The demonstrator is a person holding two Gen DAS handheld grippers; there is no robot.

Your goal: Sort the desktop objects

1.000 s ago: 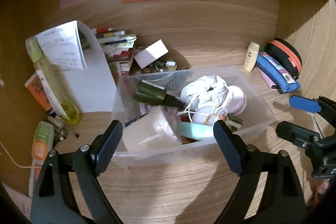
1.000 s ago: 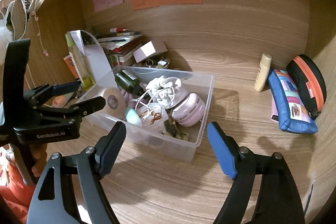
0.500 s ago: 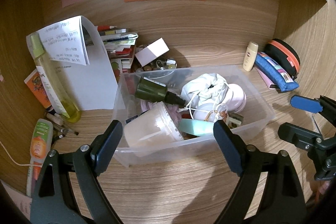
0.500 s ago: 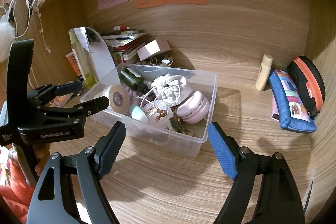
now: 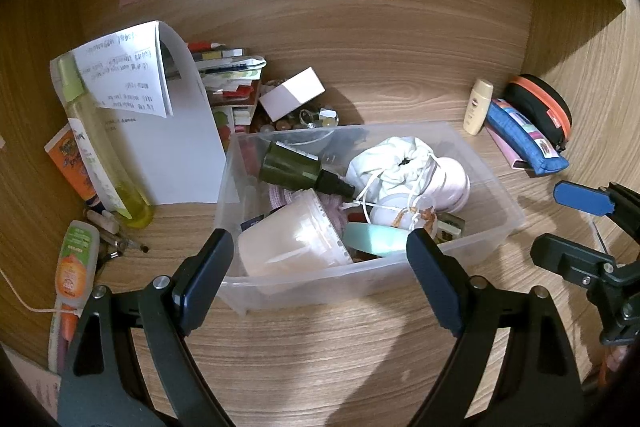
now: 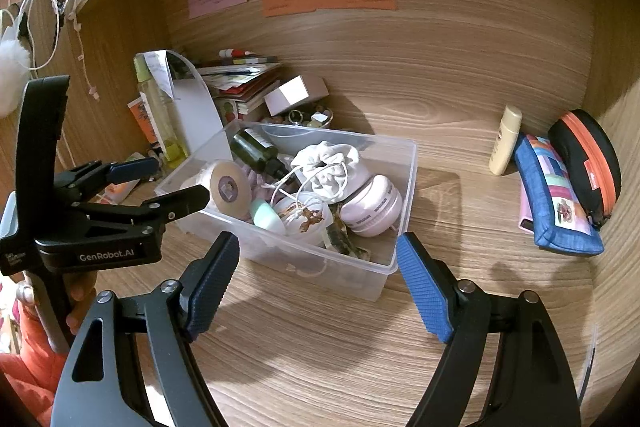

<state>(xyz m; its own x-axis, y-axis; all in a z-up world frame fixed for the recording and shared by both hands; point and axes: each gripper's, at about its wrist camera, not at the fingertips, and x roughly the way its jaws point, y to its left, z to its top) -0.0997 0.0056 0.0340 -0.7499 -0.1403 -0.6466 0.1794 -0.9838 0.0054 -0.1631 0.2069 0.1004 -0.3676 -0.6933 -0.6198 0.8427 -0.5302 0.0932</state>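
A clear plastic bin [image 5: 496,187] [image 6: 406,187] stands mid-desk. It holds a dark green bottle [image 5: 292,169] [image 6: 254,149], a white drawstring pouch [image 5: 394,159] [image 6: 330,163], a tape roll [image 5: 288,247] [image 6: 228,187], a pink round case [image 6: 374,207] and a mint object [image 5: 376,243]. My left gripper [image 5: 320,279] is open and empty just in front of the bin. My right gripper [image 6: 318,281] is open and empty in front of the bin's right corner.
A cream lotion bottle [image 6: 506,141], a blue pencil case [image 6: 556,203] and a black-orange case [image 6: 588,163] lie at the right. A yellow bottle [image 5: 100,155], curled paper [image 5: 168,131], tubes [image 5: 76,263], stacked books [image 6: 240,79] and a white box [image 5: 292,99] crowd the left. Walls enclose three sides.
Both grippers have drawn back slightly from the bin and tilted up; more of the back wall shows. Both stay open and empty.
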